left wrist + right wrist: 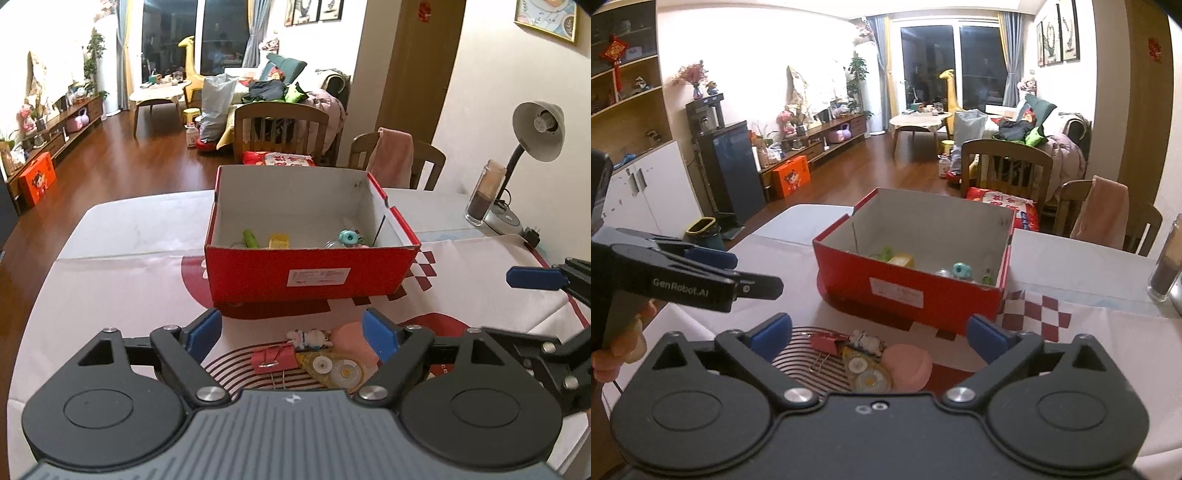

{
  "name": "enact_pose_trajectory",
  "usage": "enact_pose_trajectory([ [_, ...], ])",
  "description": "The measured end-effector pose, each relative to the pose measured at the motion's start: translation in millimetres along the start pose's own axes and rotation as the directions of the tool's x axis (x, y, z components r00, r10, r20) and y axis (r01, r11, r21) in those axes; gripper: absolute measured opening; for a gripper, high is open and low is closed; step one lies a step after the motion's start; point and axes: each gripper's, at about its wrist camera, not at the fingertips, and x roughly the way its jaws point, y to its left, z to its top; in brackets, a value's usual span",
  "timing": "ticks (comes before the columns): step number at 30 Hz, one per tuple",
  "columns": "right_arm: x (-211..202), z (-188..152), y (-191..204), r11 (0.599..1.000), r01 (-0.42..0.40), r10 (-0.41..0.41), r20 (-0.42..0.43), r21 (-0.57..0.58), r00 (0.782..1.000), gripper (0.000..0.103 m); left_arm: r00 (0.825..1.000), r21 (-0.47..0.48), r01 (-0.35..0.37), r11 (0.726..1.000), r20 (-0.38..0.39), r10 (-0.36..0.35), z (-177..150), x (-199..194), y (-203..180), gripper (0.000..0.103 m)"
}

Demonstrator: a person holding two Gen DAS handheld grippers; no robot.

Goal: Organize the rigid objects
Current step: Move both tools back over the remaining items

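Observation:
A red cardboard box (314,273) (908,291) stands open on the table and holds several small items, among them a green piece (250,238), a yellow piece (279,242) and a teal toy (349,238). In front of it lie a red binder clip (273,358) (825,341), a small figurine (310,339) (866,341), a clear correction tape (336,369) (866,373) and a pink block (352,338) (910,363). My left gripper (293,338) is open and empty above them. My right gripper (881,341) is open and empty, hovering over the same pile.
A desk lamp (539,133) and a glass jar (484,194) stand at the table's far right. Two wooden chairs (280,127) sit behind the table. The right gripper's blue fingertip (535,278) shows at right in the left wrist view.

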Motion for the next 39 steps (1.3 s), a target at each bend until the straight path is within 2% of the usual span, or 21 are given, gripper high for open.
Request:
enact_pose_trajectory([
  [7,22,-27,-3,1.000,-0.002,0.003,-0.060,0.017,0.998,0.103,0.999,-0.021,-0.031,0.999,-0.019,0.031,-22,21,3,0.083],
  [11,36,-42,-2,1.000,0.013,-0.014,-0.096,-0.020,0.995,0.102,0.998,-0.038,-0.043,0.998,-0.037,0.042,-33,37,5,0.083],
  [21,70,-64,-5,0.999,-0.020,0.014,-0.178,-0.030,0.984,0.100,0.990,-0.060,-0.077,0.995,-0.124,0.069,-59,86,6,0.083],
  [30,102,-74,2,0.995,-0.060,0.042,-0.228,-0.073,0.973,0.091,0.984,-0.062,-0.091,0.994,-0.160,0.080,-63,121,4,0.083],
  [32,109,-75,2,0.995,-0.067,0.048,-0.240,-0.073,0.970,0.085,0.984,-0.069,-0.090,0.994,-0.162,0.078,-63,127,6,0.083],
  [34,116,-74,3,0.994,-0.075,0.054,-0.253,-0.073,0.966,0.080,0.984,-0.086,-0.089,0.992,-0.162,0.075,-63,133,11,0.083],
  [39,126,-73,3,0.994,-0.088,0.066,-0.265,-0.069,0.962,0.079,0.982,-0.143,-0.084,0.986,-0.177,0.058,-63,146,21,0.083],
])
